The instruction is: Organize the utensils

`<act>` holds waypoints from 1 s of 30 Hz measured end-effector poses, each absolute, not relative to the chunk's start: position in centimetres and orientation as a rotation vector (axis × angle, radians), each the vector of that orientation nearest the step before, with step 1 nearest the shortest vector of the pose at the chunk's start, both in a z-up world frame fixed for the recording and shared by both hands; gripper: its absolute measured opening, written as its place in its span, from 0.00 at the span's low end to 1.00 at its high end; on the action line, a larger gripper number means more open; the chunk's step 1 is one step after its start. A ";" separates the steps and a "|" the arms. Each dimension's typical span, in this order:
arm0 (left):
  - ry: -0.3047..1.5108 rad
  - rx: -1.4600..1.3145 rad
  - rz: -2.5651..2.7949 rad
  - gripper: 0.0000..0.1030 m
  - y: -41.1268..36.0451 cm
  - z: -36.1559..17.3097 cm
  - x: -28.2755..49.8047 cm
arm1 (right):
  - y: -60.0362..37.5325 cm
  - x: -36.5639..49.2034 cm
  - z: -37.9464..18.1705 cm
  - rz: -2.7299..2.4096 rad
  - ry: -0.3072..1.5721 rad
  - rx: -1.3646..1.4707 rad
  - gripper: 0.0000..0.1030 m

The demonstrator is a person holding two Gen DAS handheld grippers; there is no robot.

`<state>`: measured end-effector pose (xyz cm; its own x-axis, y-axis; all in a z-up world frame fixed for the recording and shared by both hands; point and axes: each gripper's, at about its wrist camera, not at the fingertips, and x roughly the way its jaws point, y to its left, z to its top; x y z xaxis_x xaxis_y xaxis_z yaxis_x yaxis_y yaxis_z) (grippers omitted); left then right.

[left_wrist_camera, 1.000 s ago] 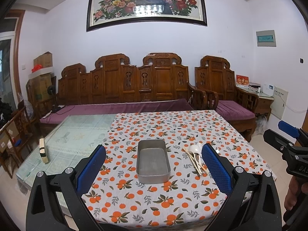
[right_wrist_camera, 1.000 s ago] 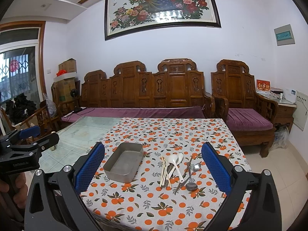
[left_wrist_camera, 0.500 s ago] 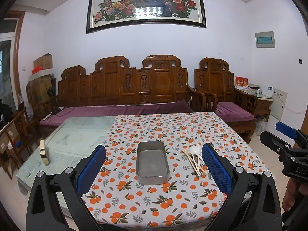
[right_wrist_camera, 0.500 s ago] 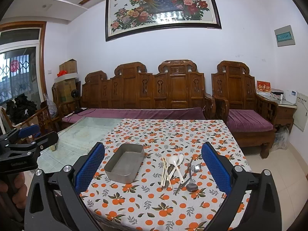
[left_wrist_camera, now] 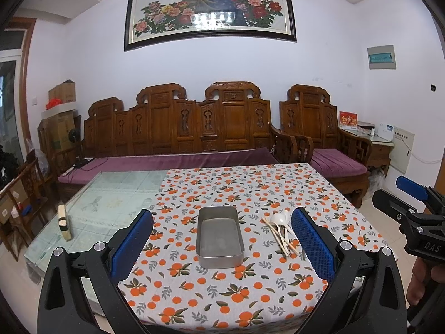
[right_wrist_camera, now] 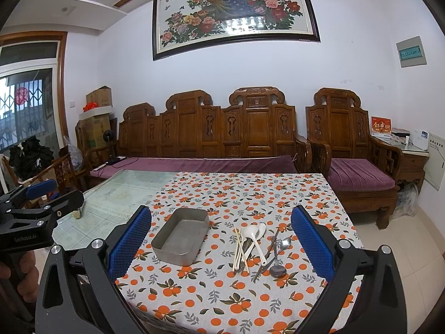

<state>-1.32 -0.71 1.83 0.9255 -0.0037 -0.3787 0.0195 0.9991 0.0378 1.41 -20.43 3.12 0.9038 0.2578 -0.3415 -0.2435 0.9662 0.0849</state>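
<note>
An empty grey metal tray point(left_wrist_camera: 219, 236) point(right_wrist_camera: 180, 236) sits on the orange-patterned tablecloth point(left_wrist_camera: 222, 286). To its right lies a loose pile of utensils: white spoons point(right_wrist_camera: 254, 233), cream chopsticks point(right_wrist_camera: 237, 247) and metal spoons point(right_wrist_camera: 278, 261); the pile also shows in the left wrist view point(left_wrist_camera: 281, 232). My left gripper point(left_wrist_camera: 221, 246) is open and empty, held back from the table's near edge in front of the tray. My right gripper point(right_wrist_camera: 221, 246) is open and empty, held back from the near edge between tray and pile.
The cloth covers the right part of a glass-topped table point(left_wrist_camera: 111, 203). A small cream block point(left_wrist_camera: 63, 222) stands on the glass at the left. A carved wooden sofa point(left_wrist_camera: 178, 136) and armchair point(left_wrist_camera: 325, 144) stand behind the table.
Both grippers have drawn slightly back and up from the table, so the tray and utensils sit a little lower in view. Nothing on the table has moved.
</note>
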 end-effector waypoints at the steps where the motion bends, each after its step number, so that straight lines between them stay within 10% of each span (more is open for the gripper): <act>1: 0.388 0.040 -0.012 0.94 -0.7 1.8 -1.3 | -20.4 1.4 3.2 0.259 0.358 0.040 0.98; 30: 0.476 0.056 -0.047 0.94 -0.8 -0.9 2.0 | -20.9 4.8 1.4 0.303 0.433 0.063 0.98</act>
<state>1.97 -0.79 -0.91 0.8880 -0.0319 -0.4587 0.0579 0.9974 0.0428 4.79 -20.90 1.36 0.8636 0.3021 -0.4037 -0.2754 0.9533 0.1242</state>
